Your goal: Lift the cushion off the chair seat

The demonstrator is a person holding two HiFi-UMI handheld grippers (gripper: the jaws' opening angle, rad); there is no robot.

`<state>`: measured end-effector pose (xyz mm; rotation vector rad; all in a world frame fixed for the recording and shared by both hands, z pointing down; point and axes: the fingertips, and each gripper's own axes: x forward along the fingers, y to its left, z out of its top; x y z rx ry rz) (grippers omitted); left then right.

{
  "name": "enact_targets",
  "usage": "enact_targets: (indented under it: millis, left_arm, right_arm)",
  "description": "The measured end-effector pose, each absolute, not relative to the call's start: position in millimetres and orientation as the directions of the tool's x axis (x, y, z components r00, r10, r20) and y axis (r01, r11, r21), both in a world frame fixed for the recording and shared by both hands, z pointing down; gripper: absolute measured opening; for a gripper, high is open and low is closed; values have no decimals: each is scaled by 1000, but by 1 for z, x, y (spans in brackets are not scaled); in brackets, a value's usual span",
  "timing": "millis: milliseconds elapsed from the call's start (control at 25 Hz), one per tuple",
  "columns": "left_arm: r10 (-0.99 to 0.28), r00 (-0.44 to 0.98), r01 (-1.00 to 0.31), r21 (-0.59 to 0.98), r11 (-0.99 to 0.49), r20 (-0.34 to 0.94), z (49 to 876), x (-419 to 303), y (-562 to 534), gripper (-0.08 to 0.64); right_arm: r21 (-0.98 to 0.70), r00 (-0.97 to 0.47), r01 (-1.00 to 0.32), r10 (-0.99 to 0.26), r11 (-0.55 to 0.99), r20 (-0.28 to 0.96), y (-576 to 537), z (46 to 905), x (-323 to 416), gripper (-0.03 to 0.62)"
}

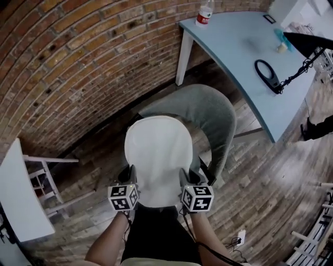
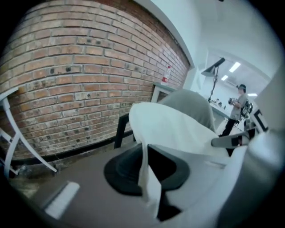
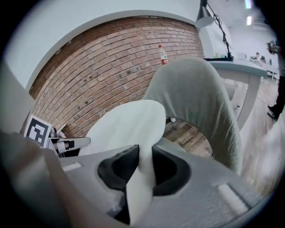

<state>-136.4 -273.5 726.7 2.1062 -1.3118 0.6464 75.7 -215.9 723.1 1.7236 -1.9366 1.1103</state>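
Both claws are clamped on the near edge of the white cushion (image 1: pixel 158 161), one at each corner. The left claw (image 1: pixel 127 177) pinches a fold of fabric at the lower left of the cushion, and the right claw (image 1: pixel 186 177) does the same at the lower right. In the left gripper view the cloth runs as a thin white flap between the closed pads of the left claw (image 2: pixel 147 178). The right gripper view shows the same thing at the right claw (image 3: pixel 140 171). Gripping two corners looks meant to spread the load, so the soft pad comes up flat instead of folding or swinging.

The cushion fills the middle of the head view, covering the seat of the grey chair (image 1: pixel 208 111). The chair's curved back wraps around the far and right side of the cushion. The near edge looks raised, but I cannot tell whether the far end has cleared the seat.

That backrest is the closest obstacle. Pulling up and towards the person should avoid it. A pale blue bench (image 1: pixel 244 57) sits at the upper right, carrying a bottle (image 1: pixel 204 13) and a black lamp (image 1: pixel 307 44), well apart from the chair. A brick wall (image 1: pixel 78 52) curves across the upper left, and a white stand (image 1: pixel 21 202) is at the lower left. A person (image 2: pixel 238 104) stands far back at the right of the left gripper view.
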Motion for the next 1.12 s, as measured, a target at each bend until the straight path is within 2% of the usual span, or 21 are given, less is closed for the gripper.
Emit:
enact_targets:
  millis: [680,1120]
  left_arm:
    - [-743,420,-905,184,-383,521,531,-139,-222,28]
    - [-790,419,-907,168,-386,449,464,-137,-205,28]
  right_arm:
    - [-282,-218,-958,-791,60,572,-168,525,75,80]
    - [-250,-234,-961,-834,120,499,-154,454,78,78]
